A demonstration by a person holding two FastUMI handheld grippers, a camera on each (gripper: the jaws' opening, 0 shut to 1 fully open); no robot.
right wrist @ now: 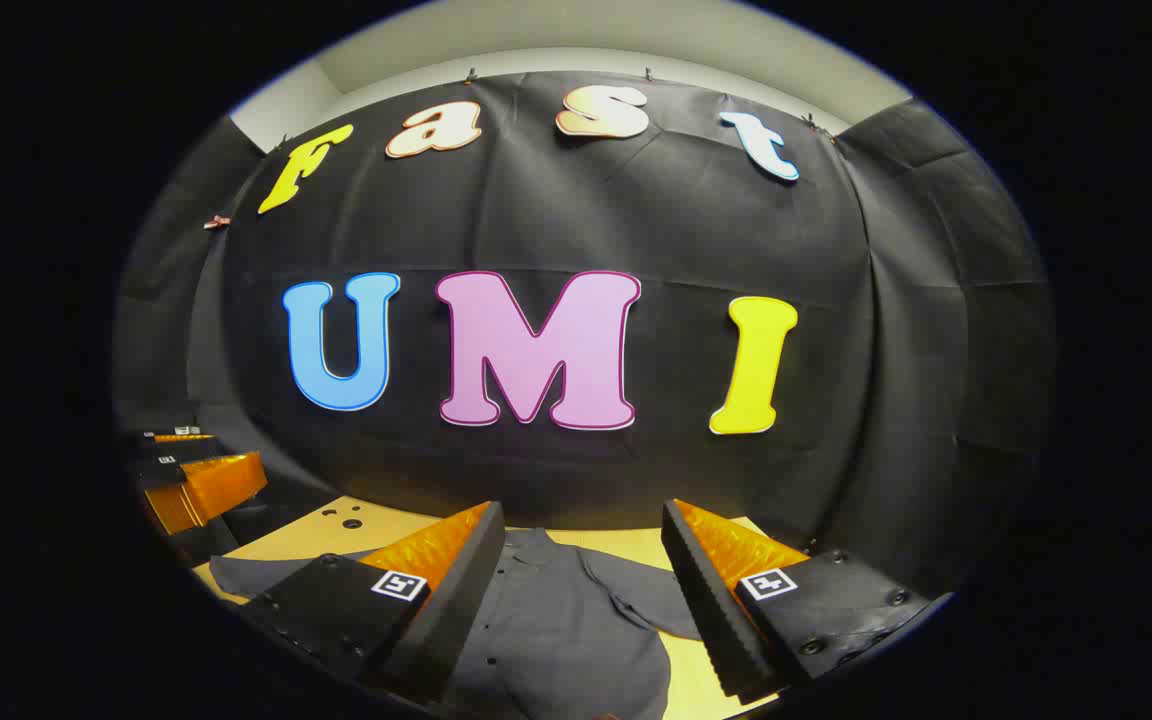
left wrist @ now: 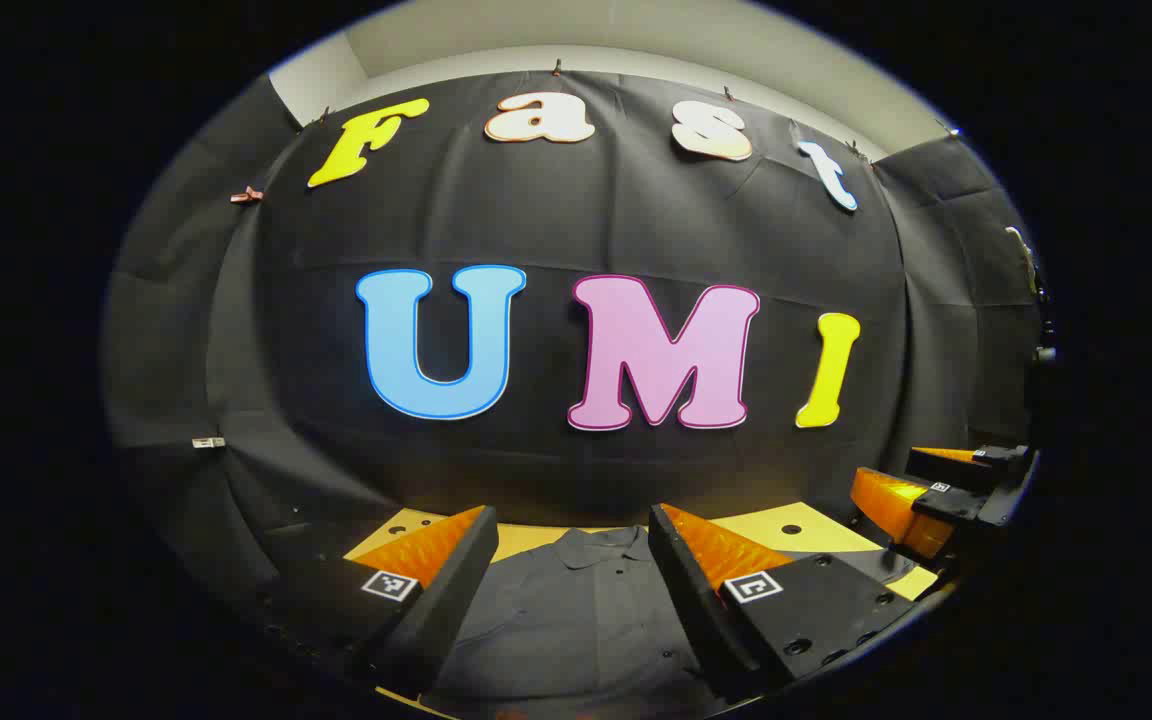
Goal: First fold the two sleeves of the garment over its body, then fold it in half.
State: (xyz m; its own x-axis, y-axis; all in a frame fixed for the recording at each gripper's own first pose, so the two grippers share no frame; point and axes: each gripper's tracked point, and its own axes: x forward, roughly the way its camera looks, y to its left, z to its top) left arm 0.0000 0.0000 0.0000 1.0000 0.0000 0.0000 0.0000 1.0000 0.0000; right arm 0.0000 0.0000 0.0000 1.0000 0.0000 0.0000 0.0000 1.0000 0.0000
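The grey shirt (right wrist: 556,630) lies flat on the desk (right wrist: 386,525); both hand-held grippers, left (left wrist: 568,560) and right (right wrist: 581,560), hang open above it; it looks soft and floppy, so pinch a sleeve (right wrist: 636,595) edge.

No readable text — the small square black-and-white tags (left wrist: 389,585) on each gripper's fingers carry coded patterns, not words or numbers.

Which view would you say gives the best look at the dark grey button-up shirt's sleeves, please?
The right gripper view: the dark grey button-up shirt lies flat on the yellow wooden table with both sleeves spread outward, unfolded. The left gripper view shows mainly the collar and button placket between the tool's fingers, which hide most of the sleeves.
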